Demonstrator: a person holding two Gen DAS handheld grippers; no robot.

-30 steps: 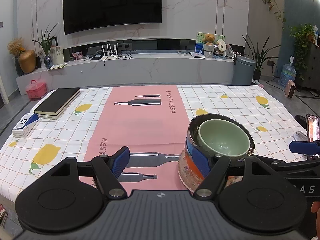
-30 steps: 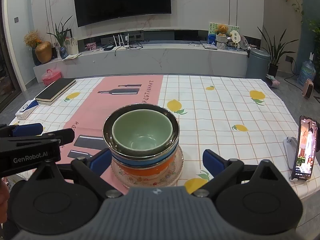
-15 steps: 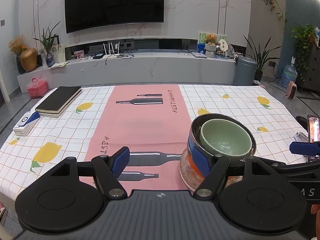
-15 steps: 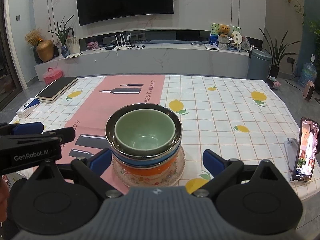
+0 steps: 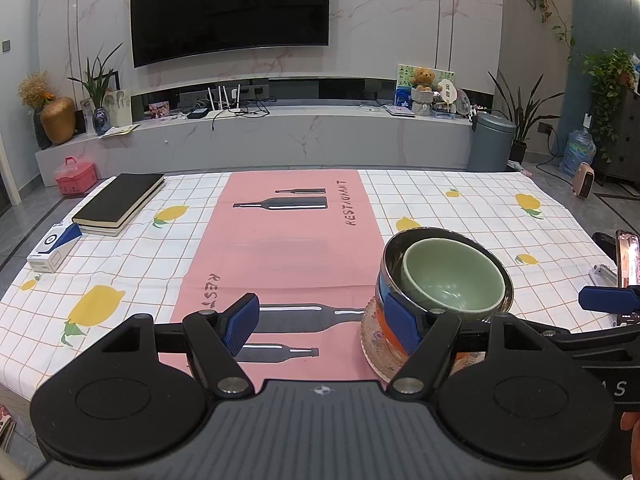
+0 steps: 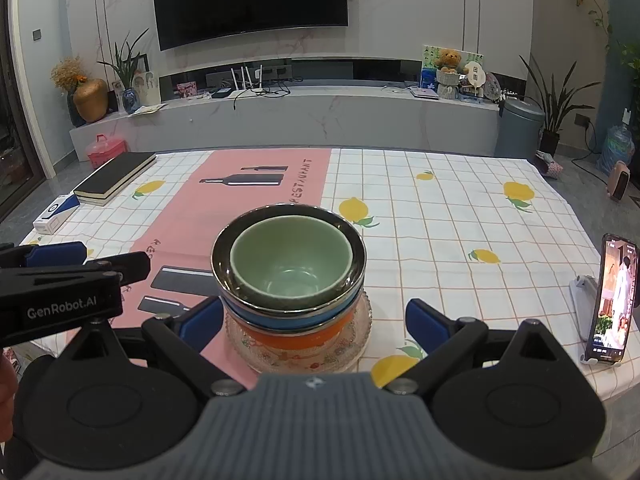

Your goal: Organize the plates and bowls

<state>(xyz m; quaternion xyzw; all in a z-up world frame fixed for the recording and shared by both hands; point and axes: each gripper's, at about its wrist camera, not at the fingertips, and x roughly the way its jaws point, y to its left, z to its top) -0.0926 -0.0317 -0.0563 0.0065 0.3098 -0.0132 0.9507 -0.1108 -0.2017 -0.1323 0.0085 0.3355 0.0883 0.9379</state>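
While both grippers idle at the table's near edge, one stack sits lower centre of the right wrist frame: 1 green ceramic bowl nested in 1 steel bowl, over 1 blue bowl, 1 orange bowl, all on 1 patterned glass plate. That's 4 bowls, 1 plate, upright.

Right gripper: fingers spread wide, stack between them; touching or not, can't tell. Nothing pinched.

Left gripper: also spread, empty. Its right pad overlaps the stack's left side in the left wrist view, lower right of frame; contact can't be confirmed.

Elsewhere on the lemon-print tablecloth: 1 pink runner down the middle, 1 black notebook at far left on top of another book, 1 small blue-white box just beside them, 1 phone propped on a stand at right edge, screen lit.

1 wall TV at top centre.
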